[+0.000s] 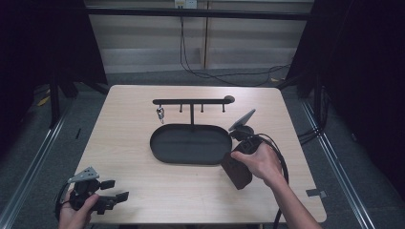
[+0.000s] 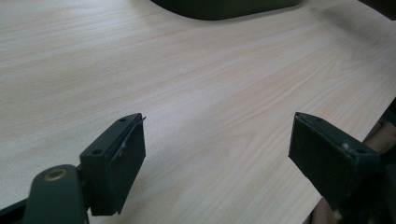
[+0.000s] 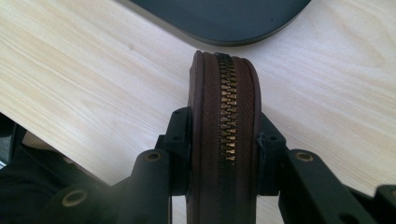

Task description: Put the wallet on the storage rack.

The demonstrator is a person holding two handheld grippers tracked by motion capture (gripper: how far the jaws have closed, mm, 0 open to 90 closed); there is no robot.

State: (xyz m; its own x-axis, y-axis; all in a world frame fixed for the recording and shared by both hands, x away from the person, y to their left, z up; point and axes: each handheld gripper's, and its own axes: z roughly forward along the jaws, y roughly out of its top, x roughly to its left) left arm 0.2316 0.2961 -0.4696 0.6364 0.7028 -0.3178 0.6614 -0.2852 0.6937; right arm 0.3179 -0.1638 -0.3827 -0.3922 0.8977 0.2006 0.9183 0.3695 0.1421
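A brown zippered pouch [image 3: 226, 116] is squeezed between the two black jaws of my right gripper [image 3: 226, 140], brass zipper facing the camera. In the high view the pouch [image 1: 237, 170] hangs under the person's right hand, just right of the black oval tray [image 1: 191, 143]. A black rack with hooks [image 1: 191, 101] stands behind the tray, with a small metal keyring [image 1: 160, 113] on its left hook. My left gripper [image 1: 114, 190] rests at the table's front left corner, its jaws wide apart over bare wood [image 2: 215, 154].
The light wooden table [image 1: 129, 133] has its front edge close under the left gripper. Black cables [image 1: 282, 157] trail from the right gripper. More cables lie on the grey floor [image 1: 215, 74] beyond the table. Dark curtains flank both sides.
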